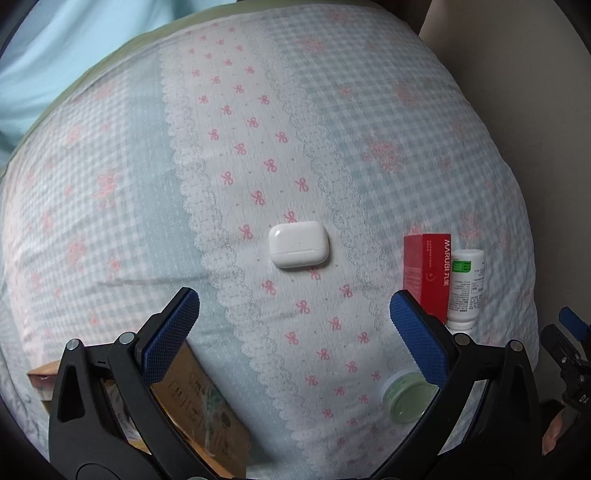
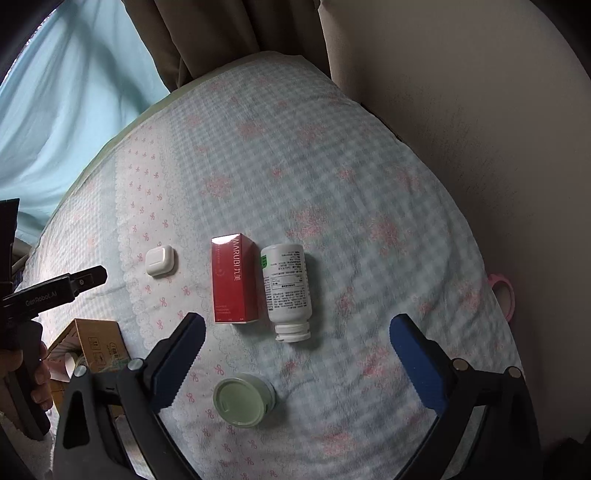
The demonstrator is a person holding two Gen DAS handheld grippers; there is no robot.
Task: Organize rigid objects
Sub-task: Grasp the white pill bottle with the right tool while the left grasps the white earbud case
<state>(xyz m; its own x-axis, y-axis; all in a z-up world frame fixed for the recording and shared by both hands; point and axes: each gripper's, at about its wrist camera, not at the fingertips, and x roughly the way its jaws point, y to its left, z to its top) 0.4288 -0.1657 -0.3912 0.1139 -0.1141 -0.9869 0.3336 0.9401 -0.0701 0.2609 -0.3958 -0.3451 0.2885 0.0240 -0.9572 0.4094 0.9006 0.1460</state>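
A white earbud case [image 1: 298, 244] lies on the checked bedspread [image 1: 258, 147], ahead of my open, empty left gripper [image 1: 294, 314]. A red Marubi box [image 1: 428, 273] and a white pill bottle [image 1: 464, 288] lie side by side to its right. A pale green jar [image 1: 408, 397] sits near the left gripper's right finger. In the right wrist view the earbud case [image 2: 159, 260], red box [image 2: 233, 277], bottle [image 2: 287, 288] and jar [image 2: 243, 399] lie in front of my open, empty right gripper [image 2: 297, 339], the jar between its fingers.
A brown cardboard box [image 1: 199, 406] sits at the near left, also in the right wrist view [image 2: 98, 343]. A pink tape roll [image 2: 502, 290] lies at the bed's right edge. A beige wall [image 2: 480, 129] and curtains [image 2: 207, 33] border the bed.
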